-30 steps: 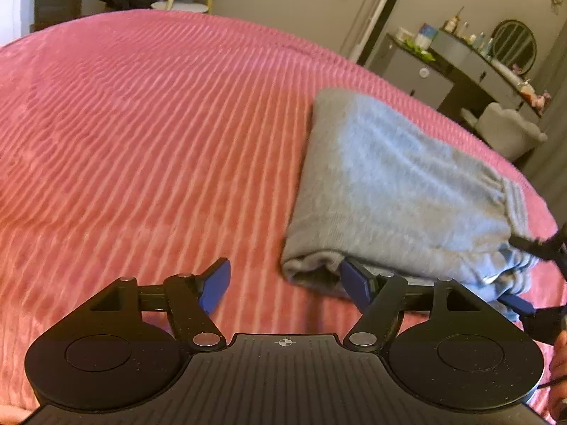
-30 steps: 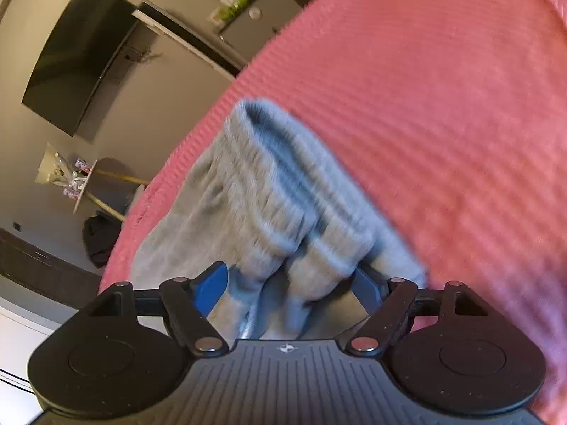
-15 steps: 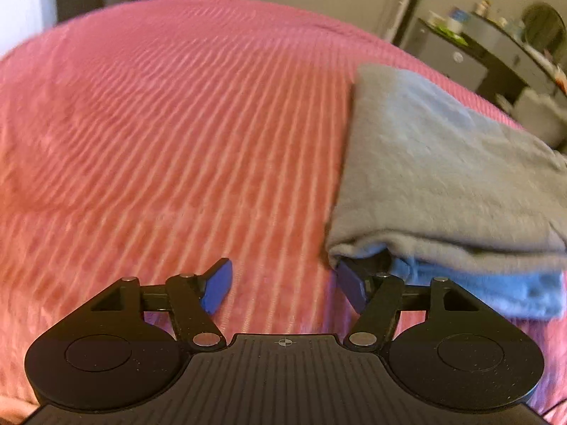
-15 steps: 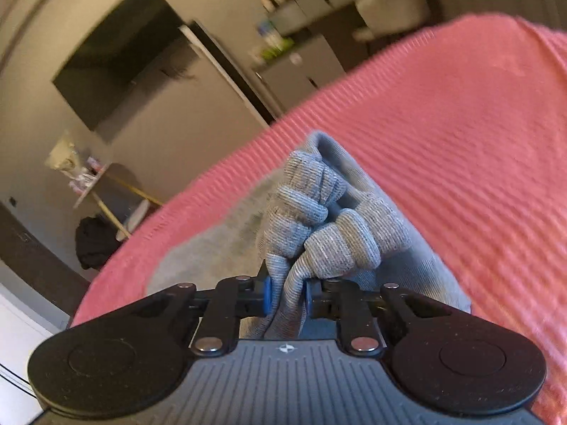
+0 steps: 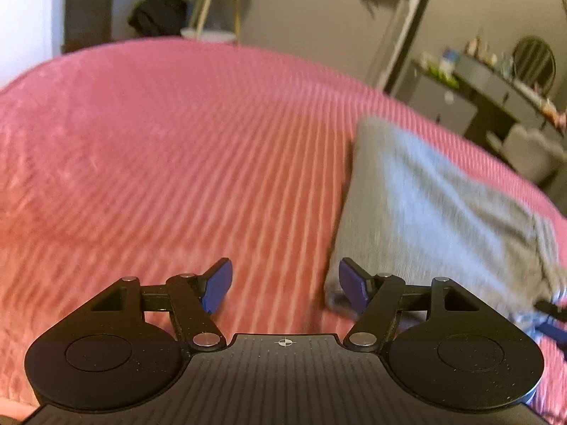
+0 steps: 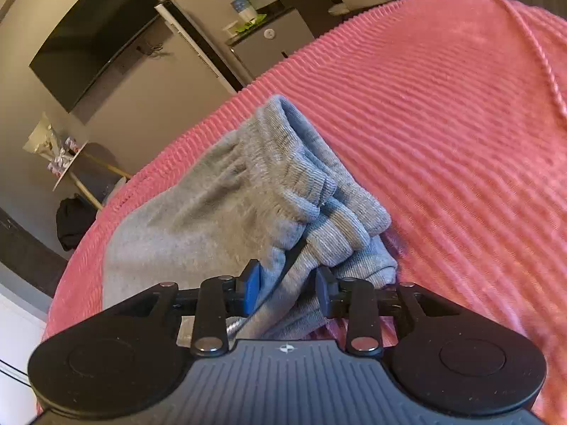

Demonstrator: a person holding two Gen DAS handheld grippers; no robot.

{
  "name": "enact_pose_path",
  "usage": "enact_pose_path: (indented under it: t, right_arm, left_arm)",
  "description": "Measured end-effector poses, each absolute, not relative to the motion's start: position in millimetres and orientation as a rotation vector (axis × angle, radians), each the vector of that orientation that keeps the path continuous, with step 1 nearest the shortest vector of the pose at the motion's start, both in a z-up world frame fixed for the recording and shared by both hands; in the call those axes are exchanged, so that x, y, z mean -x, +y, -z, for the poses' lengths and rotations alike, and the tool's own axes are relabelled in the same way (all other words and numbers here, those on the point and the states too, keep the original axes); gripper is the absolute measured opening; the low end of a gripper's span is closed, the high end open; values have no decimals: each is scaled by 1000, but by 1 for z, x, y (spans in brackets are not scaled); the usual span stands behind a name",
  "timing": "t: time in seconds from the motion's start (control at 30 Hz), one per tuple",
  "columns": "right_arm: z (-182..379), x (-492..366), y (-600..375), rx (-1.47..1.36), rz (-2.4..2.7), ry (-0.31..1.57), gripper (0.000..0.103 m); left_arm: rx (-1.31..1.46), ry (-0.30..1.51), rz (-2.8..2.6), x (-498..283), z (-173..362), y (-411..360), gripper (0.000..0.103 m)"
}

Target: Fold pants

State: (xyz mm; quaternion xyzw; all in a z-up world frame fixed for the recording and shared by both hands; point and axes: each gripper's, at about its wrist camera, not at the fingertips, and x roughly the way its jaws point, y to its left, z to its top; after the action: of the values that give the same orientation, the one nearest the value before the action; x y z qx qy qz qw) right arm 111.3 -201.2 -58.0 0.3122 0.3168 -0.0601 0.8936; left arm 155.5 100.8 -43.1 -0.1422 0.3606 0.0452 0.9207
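The grey pants (image 6: 219, 205) lie folded into a thick bundle on the pink bed cover (image 6: 460, 124), with the ribbed cuffs and waistband stacked at the end nearest my right gripper (image 6: 287, 285). My right fingers (image 6: 252, 283) have just been spreading after a tight pinch, and a fold of the cuff end sits between them; whether the pads press on the cloth or only bracket it, I cannot tell. That is my main worry: if I pull away now with fabric caught on a pad, I judge the top layer would drag off and the stack of cuffs would slump open. My left gripper (image 5: 285, 283) sits at the opposite near corner of the pants, its fingers (image 5: 219, 283) well apart and holding nothing, the right-hand pad just beside the corner's edge. If I swing that hand sideways carelessly, the pad could snag the corner and skew the bundle. The plush ribbed cover under the pants probably grips cloth too, so sliding rather than lifting risks rucking the bottom layer.
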Motion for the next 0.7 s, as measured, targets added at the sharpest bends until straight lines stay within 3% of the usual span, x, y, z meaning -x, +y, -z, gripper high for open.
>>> enact_pose_path:
  t: [0.13, 0.3, 0.7]
  right_arm:
    - [41, -108, -178, -427, 206, 661, 40]
    - [34, -110, -160, -268, 231, 634, 40]
    - [44, -124, -154, -181, 271, 657, 45]
  left_arm:
    - [297, 764, -44, -166, 36, 98, 74]
    - [222, 808, 5, -177, 40, 73, 74]
    - [184, 796, -21, -179, 51, 80, 79]
